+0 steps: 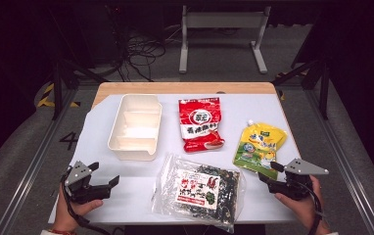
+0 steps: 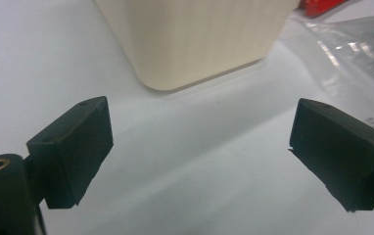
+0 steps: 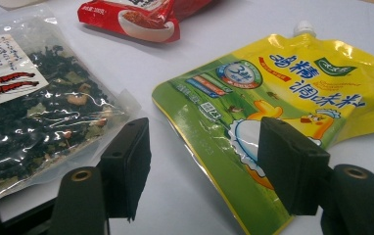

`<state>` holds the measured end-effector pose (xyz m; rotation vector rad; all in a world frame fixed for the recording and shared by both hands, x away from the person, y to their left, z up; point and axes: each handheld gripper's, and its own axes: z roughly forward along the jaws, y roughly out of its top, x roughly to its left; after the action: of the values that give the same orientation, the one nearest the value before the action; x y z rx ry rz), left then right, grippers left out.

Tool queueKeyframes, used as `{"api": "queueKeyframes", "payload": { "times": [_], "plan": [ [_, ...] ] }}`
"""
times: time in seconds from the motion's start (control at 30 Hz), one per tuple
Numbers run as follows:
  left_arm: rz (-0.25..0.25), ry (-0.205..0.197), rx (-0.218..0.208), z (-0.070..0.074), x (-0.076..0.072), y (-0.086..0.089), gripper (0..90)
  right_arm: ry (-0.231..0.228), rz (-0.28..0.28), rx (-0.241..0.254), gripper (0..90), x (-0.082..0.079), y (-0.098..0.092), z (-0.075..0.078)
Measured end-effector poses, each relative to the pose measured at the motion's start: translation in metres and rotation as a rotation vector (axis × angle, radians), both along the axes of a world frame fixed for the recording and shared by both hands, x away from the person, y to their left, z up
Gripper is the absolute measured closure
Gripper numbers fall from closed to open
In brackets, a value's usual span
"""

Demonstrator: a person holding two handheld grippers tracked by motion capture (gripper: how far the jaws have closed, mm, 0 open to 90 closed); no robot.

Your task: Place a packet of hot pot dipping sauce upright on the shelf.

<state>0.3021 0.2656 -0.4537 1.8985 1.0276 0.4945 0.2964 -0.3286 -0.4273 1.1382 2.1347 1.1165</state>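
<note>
Jaws of both grippers stand apart with nothing between them: the left gripper [image 1: 107,185] hovers over bare tabletop at the near left, and the right gripper [image 1: 267,172] at the near right has its jaws spread at the near corner of the yellow-green spouted pouch [image 1: 259,146], whether touching it cannot be told. That pouch lies flat toward the right edge, spout pointing far. Just left of it, near the front middle, lies a clear bag of dark dried seaweed [image 1: 200,190], and beyond that a red snack packet [image 1: 200,124]. A cream divided container [image 1: 121,149] sits at the left, far of the left gripper.

The tabletop [image 1: 102,205] is covered by a pale blue-white sheet, with a strip of light wood showing along the far edge. Around it the room is dark: grey floor, metal rails running along both sides, black-and-yellow tape at the far left, tangled cables, and the legs of a white frame [image 1: 222,34] at the far side.
</note>
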Motion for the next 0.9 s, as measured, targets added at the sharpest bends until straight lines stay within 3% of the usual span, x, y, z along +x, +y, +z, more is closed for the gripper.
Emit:
{"api": "queueKeyframes", "payload": {
  "times": [0.07,0.17,0.43,0.53,0.63,0.8,0.9],
  "plan": [
    [-0.031,-0.009,0.000,0.000,-0.003,-0.003,10.8,0.003,0.005,-0.003,37.2,0.000,0.000,0.000],
    [-0.074,-0.025,0.032,-0.001,-0.004,-0.008,11.0,0.013,0.006,0.009,37.2,0.002,0.001,0.000],
    [-0.128,-0.005,0.069,-0.006,-0.004,-0.015,12.8,0.038,0.055,0.014,45.2,0.011,0.007,0.000],
    [-0.157,-0.010,0.052,-0.005,-0.006,-0.018,13.0,0.014,0.090,0.020,49.0,0.013,0.015,0.004],
    [-0.192,-0.024,0.051,-0.004,-0.007,-0.024,14.1,0.003,0.100,0.024,48.5,0.015,0.020,0.007],
    [-0.211,-0.032,0.060,-0.004,-0.006,-0.031,15.1,-0.001,0.081,0.042,40.0,0.022,0.025,0.011],
    [-0.223,-0.024,0.070,-0.005,-0.005,-0.034,15.1,-0.002,0.083,0.055,40.0,0.028,0.029,0.015]
  ]
}}
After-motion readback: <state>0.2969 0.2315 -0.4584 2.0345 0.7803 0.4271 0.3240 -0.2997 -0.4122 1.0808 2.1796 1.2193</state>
